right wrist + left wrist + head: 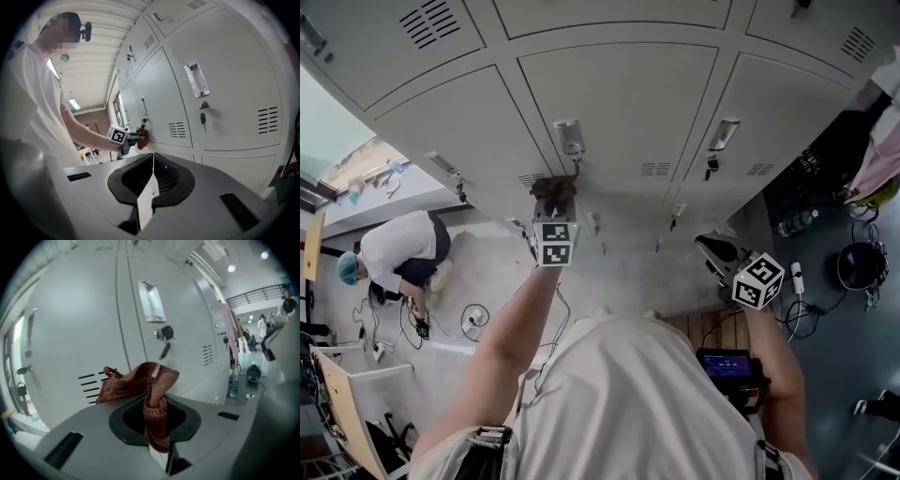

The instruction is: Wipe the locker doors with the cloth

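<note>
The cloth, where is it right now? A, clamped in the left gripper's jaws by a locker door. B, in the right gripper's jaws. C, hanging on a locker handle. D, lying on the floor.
A: the left gripper view shows the reddish-brown cloth clamped in the jaws of the left gripper, in front of a grey locker door; the right gripper has its jaws together on nothing.

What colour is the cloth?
The cloth is reddish brown; the left gripper view shows it best.
</note>
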`<state>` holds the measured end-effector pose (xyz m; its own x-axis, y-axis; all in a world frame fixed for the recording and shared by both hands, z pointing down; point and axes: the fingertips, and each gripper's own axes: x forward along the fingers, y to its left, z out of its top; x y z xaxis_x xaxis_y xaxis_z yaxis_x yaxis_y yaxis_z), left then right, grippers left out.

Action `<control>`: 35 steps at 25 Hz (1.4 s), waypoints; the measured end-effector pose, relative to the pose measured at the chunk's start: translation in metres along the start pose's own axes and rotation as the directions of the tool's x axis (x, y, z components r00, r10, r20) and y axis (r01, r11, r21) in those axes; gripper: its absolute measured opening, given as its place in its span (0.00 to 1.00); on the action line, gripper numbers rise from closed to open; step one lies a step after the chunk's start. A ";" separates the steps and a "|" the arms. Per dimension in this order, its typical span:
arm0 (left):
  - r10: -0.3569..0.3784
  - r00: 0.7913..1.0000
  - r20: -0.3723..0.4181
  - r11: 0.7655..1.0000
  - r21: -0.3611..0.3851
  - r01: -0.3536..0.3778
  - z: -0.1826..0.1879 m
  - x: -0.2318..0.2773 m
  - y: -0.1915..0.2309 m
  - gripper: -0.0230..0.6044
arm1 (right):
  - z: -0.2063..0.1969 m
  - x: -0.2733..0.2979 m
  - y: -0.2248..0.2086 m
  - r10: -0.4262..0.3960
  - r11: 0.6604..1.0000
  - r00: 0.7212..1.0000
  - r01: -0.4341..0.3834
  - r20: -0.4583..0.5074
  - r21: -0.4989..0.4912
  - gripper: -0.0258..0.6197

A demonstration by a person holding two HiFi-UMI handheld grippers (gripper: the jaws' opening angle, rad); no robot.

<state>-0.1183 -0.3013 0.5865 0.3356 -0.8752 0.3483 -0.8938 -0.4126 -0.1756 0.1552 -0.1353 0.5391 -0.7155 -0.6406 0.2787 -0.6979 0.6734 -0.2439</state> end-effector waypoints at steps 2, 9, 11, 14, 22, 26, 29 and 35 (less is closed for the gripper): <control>-0.002 0.999 0.041 0.996 -0.090 0.006 0.008 -0.018 0.007 0.10 | -0.003 0.008 0.004 0.034 0.999 0.999 -0.034 -0.008 -0.006 0.07; -0.146 0.985 0.089 0.967 -0.196 0.161 -0.005 -0.093 -0.048 0.10 | -0.001 0.022 0.015 0.165 0.986 0.986 -0.165 0.002 -0.021 0.07; -0.149 0.984 0.094 0.955 -0.243 0.168 -0.009 -0.107 -0.063 0.10 | 0.000 0.022 0.015 0.192 0.981 0.981 -0.192 0.007 -0.024 0.07; -0.151 0.982 0.110 0.950 -0.258 0.175 -0.004 -0.116 -0.079 0.10 | 0.002 0.018 0.017 0.228 0.973 0.974 -0.227 0.018 -0.030 0.07; -0.165 0.974 0.156 0.948 -0.248 0.200 0.021 -0.126 -0.114 0.10 | 0.003 -0.003 0.023 0.307 0.952 0.948 -0.307 0.083 -0.011 0.07; -0.193 0.970 0.149 0.946 -0.235 0.224 0.021 -0.130 -0.130 0.10 | 0.003 -0.012 0.022 0.304 0.952 0.946 -0.305 0.111 -0.008 0.07; -0.201 0.968 0.148 0.946 -0.227 0.231 0.021 -0.132 -0.132 0.10 | 0.000 -0.014 0.024 0.295 0.955 0.949 -0.296 0.112 -0.004 0.07; -0.229 0.959 0.164 0.941 -0.213 0.262 0.026 -0.135 -0.139 0.10 | 0.002 -0.016 0.029 0.287 0.958 0.951 -0.287 0.117 -0.019 0.07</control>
<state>-0.0315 -0.1326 0.5404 0.5758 -0.7864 0.2237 -0.8170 -0.5636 0.1219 0.1460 -0.1058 0.5259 -0.8845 -0.4585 0.0863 -0.4622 0.8358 -0.2962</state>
